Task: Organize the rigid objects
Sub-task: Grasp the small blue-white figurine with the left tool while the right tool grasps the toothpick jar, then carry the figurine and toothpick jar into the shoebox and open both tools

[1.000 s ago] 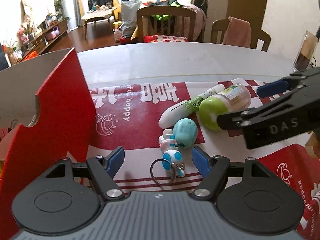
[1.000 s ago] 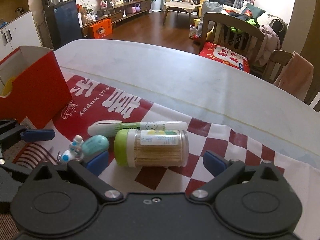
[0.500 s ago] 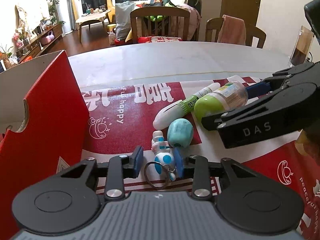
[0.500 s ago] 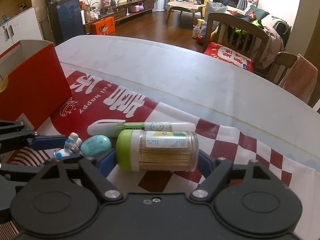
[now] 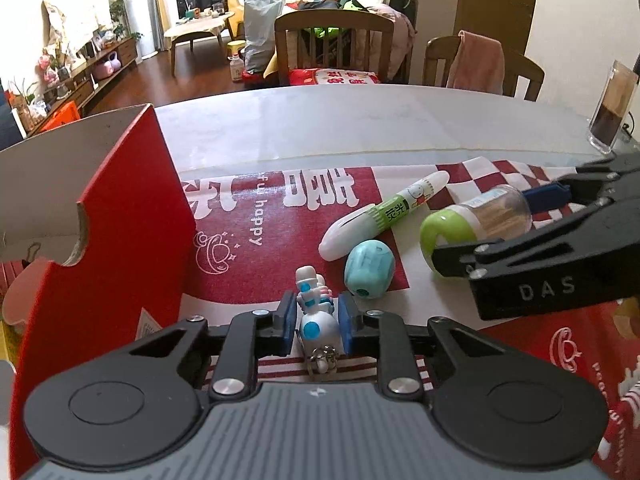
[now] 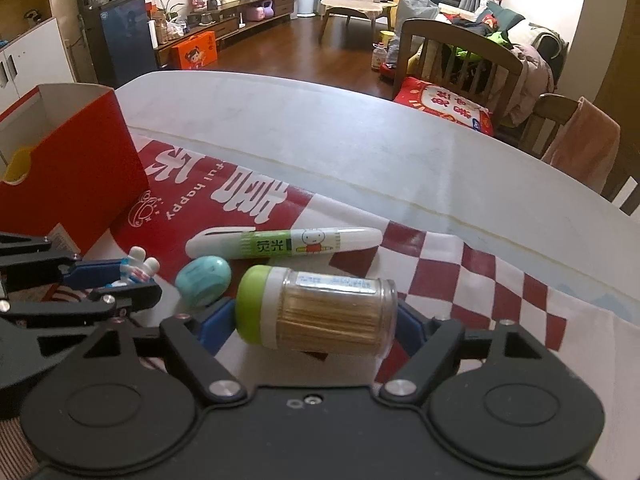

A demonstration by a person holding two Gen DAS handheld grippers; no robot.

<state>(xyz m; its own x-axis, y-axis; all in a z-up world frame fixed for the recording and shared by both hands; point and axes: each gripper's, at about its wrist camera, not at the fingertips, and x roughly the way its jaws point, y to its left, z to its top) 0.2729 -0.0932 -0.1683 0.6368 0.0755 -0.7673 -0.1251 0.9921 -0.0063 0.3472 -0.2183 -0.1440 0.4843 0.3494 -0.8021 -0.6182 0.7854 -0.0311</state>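
Observation:
A small white-and-blue toy figure on a keyring [image 5: 314, 292] lies on the red-and-white cloth [image 5: 248, 216]. My left gripper [image 5: 316, 322] is closing on it, and its blue pads press both sides of the figure. A toothpick jar with a green cap [image 6: 320, 308] lies on its side just to the right. My right gripper [image 6: 316, 322] is shut on it, one pad on the cap and one on the base. Between the two grippers rests a teal egg-shaped object [image 5: 370, 268]. A white-and-green marker [image 5: 384, 214] lies just behind it.
An open red cardboard box [image 5: 100, 248] stands close on the left, its wall beside my left gripper. A clear glass with dark contents [image 5: 612, 116] stands at the far right of the white table [image 5: 360, 128]. Wooden chairs [image 5: 334, 44] line the far edge.
The left jaws, wide open a second ago, have shut on the toy figure. The right jaws have come in from open onto the two ends of the toothpick jar.

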